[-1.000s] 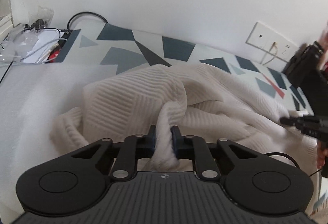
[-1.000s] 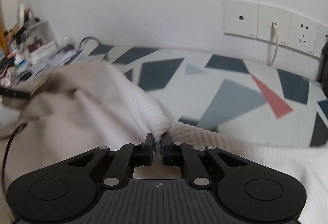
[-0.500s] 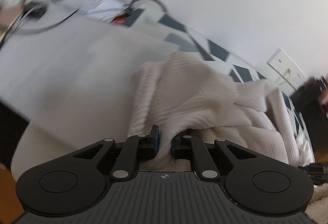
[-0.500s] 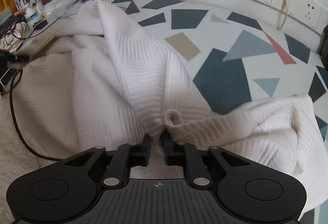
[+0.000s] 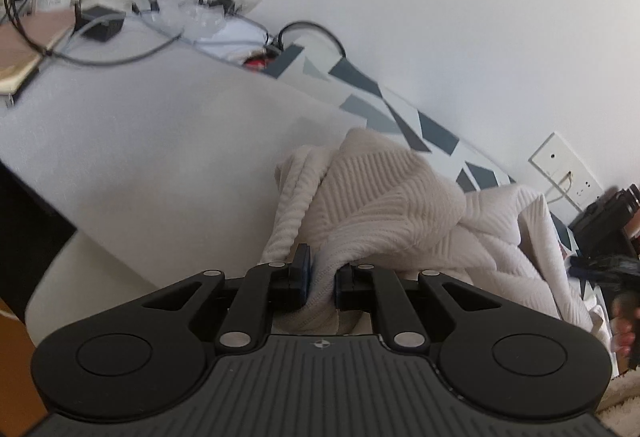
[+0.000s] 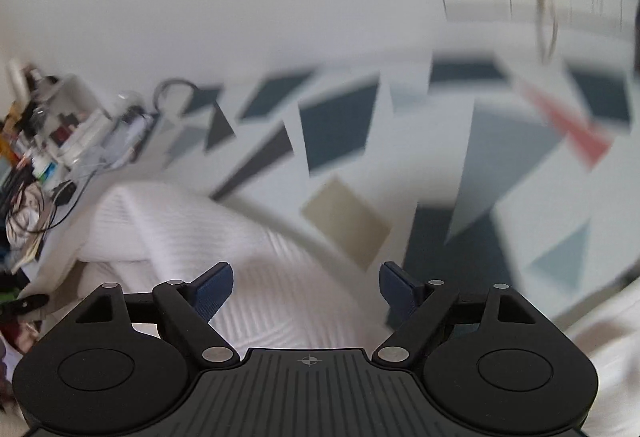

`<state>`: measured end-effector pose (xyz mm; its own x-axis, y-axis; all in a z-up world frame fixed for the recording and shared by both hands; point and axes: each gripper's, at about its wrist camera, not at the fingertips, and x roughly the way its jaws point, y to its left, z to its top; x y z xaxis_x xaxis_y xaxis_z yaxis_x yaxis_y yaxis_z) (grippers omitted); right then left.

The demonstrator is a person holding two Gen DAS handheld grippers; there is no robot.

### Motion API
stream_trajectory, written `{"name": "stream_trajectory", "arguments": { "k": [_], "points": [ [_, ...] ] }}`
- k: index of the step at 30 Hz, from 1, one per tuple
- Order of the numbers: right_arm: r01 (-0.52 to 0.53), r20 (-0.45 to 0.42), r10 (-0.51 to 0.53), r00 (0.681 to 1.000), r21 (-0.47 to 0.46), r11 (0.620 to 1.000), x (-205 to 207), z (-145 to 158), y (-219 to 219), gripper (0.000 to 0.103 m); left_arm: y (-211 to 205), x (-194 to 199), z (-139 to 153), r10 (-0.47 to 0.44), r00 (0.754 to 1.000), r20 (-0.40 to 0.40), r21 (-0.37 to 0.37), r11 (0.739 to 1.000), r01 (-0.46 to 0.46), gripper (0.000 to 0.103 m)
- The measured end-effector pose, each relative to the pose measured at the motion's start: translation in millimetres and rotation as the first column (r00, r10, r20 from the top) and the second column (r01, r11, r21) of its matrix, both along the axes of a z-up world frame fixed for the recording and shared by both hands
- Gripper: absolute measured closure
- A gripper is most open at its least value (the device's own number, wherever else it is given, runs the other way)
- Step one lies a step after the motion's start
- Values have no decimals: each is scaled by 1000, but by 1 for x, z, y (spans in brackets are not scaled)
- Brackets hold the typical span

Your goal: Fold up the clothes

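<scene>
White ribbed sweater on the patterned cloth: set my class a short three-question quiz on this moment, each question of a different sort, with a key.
1. True or false: the left gripper is closed on a fold of the white ribbed sweater.
2. Multiple choice. The right gripper is: A) clamped on the sweater, B) open with nothing between its fingers, C) out of view.
3. Fill the gap: the cloth with triangles under the sweater shows mostly dark blue and grey shapes, plus one ____ triangle near the wall sockets.

Key: 1 true; 2 B; 3 red.
</scene>
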<state>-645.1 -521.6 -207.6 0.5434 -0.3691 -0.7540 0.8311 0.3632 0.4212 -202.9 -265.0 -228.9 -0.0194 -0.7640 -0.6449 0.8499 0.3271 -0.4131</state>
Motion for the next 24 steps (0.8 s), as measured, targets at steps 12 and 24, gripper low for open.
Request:
{"name": "stream_trajectory", "arguments": {
  "k": [12,24],
  "points": [
    [316,204,-267,942,-267,910,-24,61,-20,97,-44,-5,55,-30,996,85,-156,987,43,93],
    [-24,-31,16,999,-281,959,-28,52,64,98,-45,17,45,-10,998,60,-145,989,18,93]
  ]
}}
